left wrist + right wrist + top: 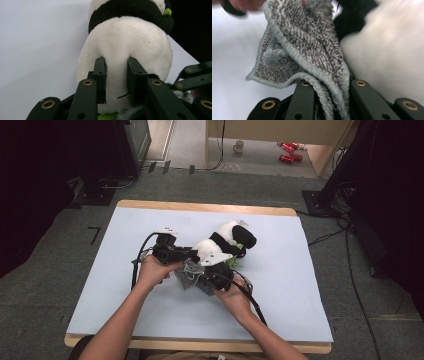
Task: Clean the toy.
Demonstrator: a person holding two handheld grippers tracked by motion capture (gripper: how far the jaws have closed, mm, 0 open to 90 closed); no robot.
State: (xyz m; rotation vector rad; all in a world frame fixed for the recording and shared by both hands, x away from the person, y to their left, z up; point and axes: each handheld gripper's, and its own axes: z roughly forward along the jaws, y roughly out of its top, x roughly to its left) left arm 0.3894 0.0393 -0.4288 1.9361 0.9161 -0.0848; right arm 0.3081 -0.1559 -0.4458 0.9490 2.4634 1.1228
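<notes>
Basically: table (150, 320) w/ pale blue-white sheet over a wood top, set on grey carpet. Person's forearms come in from bottom of high view, both hands meet near centre of the sheet.

Next biggest, panda plush (227, 240): black & white, lying mid-table, head end toward far-right, rear end toward the hands. Bit of green shows by it on the near side. In left gripper view the plush (125, 45) is right ahead, white rump w/ black band above.

Left gripper (167, 251) sits at left of the plush in high view, hand wrapped round its body. Its own view has the gripper (116, 82) clenched on a fold of the white plush fabric, both pads pressed into it, fabric bulging betw. them.

Grey cloth (189, 274): small terry rag, light edging, hangs crumpled betw. the two hands, just beside plush's rear. Right gripper (212, 282) below-right of it; in its own view the gripper (329, 100) pinches the cloth (299, 50), bunched edges squeezed betw. the jaws, rest fanning upward. Plush blurred white just beside the cloth.
</notes>
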